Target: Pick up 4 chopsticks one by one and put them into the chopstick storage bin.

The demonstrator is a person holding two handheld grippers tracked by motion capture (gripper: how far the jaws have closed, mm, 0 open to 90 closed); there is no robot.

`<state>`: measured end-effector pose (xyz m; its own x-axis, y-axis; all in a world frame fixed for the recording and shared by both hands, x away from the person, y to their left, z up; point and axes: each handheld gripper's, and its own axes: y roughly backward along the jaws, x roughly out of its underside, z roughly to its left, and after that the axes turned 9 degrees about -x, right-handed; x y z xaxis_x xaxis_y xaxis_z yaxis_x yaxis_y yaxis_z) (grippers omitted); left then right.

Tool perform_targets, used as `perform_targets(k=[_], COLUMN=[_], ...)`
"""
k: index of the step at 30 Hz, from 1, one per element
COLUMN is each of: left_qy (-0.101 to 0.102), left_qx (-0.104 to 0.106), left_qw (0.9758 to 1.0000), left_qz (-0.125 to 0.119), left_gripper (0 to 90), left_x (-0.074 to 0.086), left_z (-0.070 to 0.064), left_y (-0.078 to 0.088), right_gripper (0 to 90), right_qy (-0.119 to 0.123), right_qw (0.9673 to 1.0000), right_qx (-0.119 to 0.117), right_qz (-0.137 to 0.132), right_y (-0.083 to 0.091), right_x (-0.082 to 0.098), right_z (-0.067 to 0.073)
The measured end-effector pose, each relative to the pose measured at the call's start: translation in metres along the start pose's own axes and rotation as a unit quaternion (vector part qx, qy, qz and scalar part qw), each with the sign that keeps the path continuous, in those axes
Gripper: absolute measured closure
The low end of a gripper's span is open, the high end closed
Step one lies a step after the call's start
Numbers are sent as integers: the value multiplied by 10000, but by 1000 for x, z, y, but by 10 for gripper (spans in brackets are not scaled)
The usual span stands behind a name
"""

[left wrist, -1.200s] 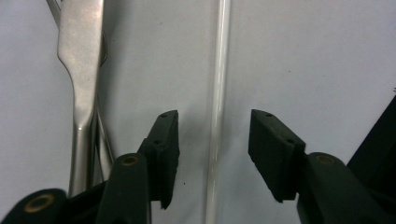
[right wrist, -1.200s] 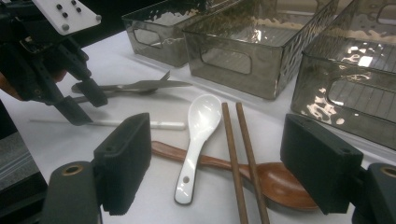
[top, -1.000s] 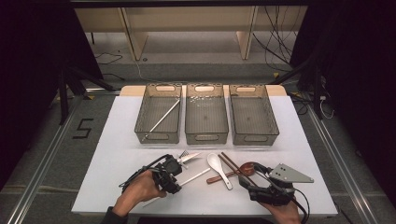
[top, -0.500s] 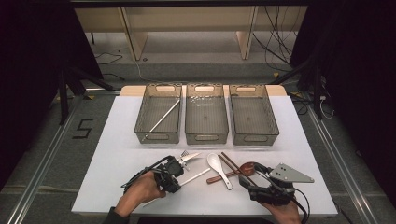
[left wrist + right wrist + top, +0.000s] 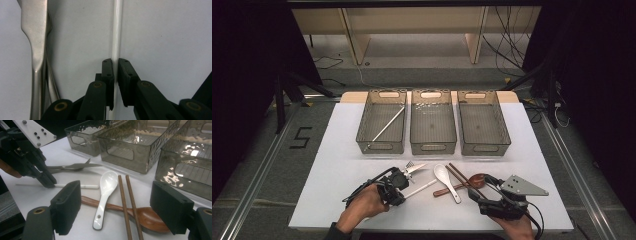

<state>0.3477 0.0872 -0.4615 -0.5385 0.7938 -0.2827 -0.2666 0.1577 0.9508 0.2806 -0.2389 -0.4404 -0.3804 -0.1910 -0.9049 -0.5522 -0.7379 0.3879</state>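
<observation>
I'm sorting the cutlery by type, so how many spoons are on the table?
2. The white spoon lies near the table's front edge, its handle across the brown wooden spoon, which lies beside it toward the right tongs. None shows in the bins.

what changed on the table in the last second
The left tool has just been closing its jaws and now pinches the white chopstick, which lies on the table. Unchanged: the right tool open, the fork, white spoon and three bins.
</observation>
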Motion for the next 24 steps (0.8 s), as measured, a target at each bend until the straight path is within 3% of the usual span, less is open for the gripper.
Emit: perform_targets(k=[24], left_qy=[-28], left_qx=[-138], left_qw=[9998], left_qz=[-155], left_gripper=[842], left_x=[2], left_z=[5], left_y=[8], right_gripper=[261], right_qy=[-16], right_qw=[10000], right_qx=[28], right_qz=[-6], right_y=[1], right_x=[0], right_z=[-1])
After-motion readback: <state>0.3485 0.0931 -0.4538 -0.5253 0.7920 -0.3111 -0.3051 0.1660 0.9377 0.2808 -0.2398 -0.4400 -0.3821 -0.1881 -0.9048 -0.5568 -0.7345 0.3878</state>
